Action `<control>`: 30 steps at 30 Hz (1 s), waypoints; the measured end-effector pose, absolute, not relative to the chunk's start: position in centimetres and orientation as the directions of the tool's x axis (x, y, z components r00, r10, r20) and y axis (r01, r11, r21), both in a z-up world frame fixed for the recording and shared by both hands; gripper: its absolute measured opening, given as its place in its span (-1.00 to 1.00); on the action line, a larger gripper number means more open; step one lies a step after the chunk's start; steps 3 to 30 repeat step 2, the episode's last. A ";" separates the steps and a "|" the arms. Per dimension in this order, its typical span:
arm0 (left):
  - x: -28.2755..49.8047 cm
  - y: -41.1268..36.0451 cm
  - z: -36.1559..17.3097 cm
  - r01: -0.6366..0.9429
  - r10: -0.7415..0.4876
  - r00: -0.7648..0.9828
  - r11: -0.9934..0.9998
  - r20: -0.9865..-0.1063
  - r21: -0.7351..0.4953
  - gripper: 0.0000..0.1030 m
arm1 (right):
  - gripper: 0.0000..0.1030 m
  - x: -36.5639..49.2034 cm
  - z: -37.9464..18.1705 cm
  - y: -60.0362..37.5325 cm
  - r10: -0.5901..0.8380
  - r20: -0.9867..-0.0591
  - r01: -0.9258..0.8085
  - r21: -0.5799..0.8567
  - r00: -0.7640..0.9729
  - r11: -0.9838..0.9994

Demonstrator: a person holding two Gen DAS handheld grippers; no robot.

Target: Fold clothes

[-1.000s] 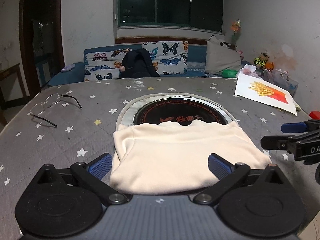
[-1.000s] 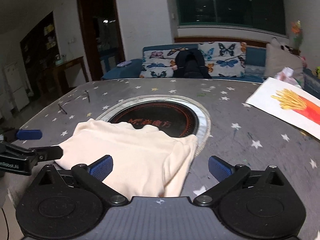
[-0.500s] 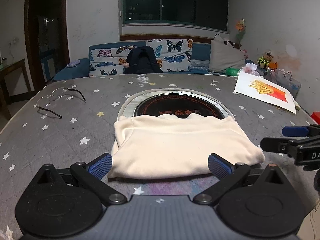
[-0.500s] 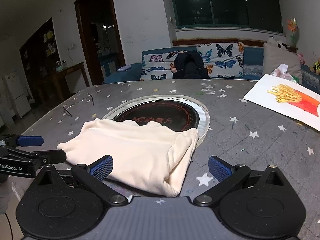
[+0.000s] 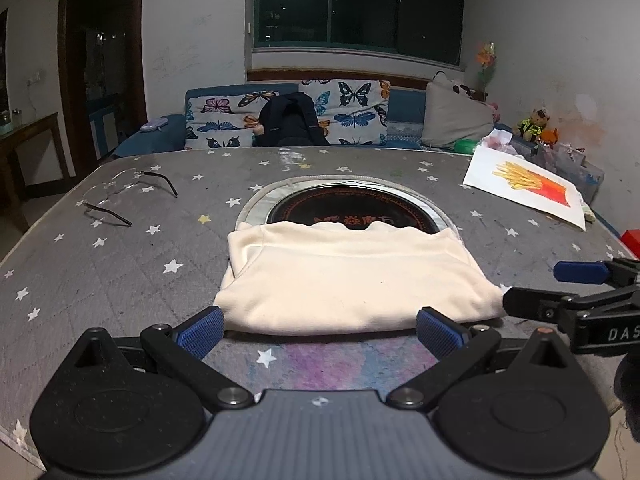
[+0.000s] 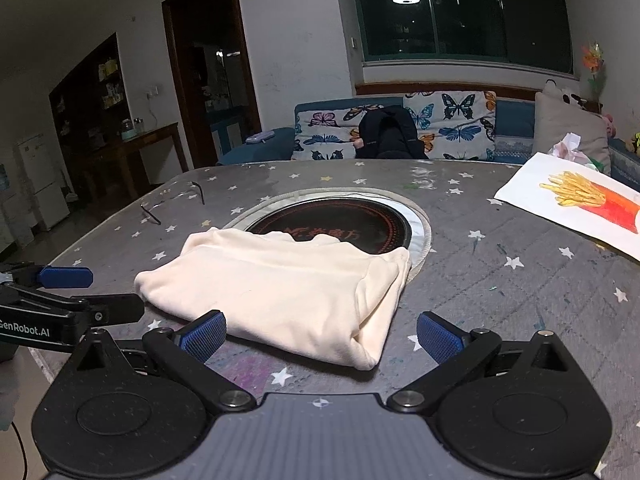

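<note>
Both cameras are sitting low over the near edge of the table (image 5: 100, 264), each looking forward along its own fingers toward the far sofa (image 5: 360, 108) and window (image 6: 460, 12). The left view is facing the garment (image 5: 344, 276) squarely and close. The right view is looking from further right, angled slightly leftward, so the garment (image 6: 280, 284) is lying left of its centre. Both are sharing the garment, the round hob (image 6: 332, 228), the fries picture (image 5: 528, 188) and the glasses (image 5: 120, 196) (each is also catching the other's gripper at its edge: right gripper (image 5: 532, 288), left gripper (image 6: 108, 292)).
</note>
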State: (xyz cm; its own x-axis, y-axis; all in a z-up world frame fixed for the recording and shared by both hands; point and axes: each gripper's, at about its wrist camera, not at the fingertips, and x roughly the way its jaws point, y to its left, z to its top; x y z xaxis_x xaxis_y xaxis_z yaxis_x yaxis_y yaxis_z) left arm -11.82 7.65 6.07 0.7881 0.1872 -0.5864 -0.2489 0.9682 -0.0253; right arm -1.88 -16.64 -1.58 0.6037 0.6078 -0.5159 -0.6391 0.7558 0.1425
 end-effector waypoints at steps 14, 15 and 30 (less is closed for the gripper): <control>-11.9 7.6 6.2 -0.252 0.190 0.788 0.967 -0.585 -0.025 1.00 | 1.00 -2.1 -1.5 -16.6 0.609 -0.510 -0.638 0.143 0.608 0.757; -11.9 7.6 6.2 -0.252 0.190 0.788 0.967 -0.585 -0.025 1.00 | 1.00 -2.1 -1.5 -16.6 0.609 -0.510 -0.638 0.143 0.608 0.757; -11.9 7.6 6.2 -0.252 0.190 0.788 0.967 -0.585 -0.025 1.00 | 1.00 -2.1 -1.5 -16.6 0.609 -0.510 -0.638 0.143 0.608 0.757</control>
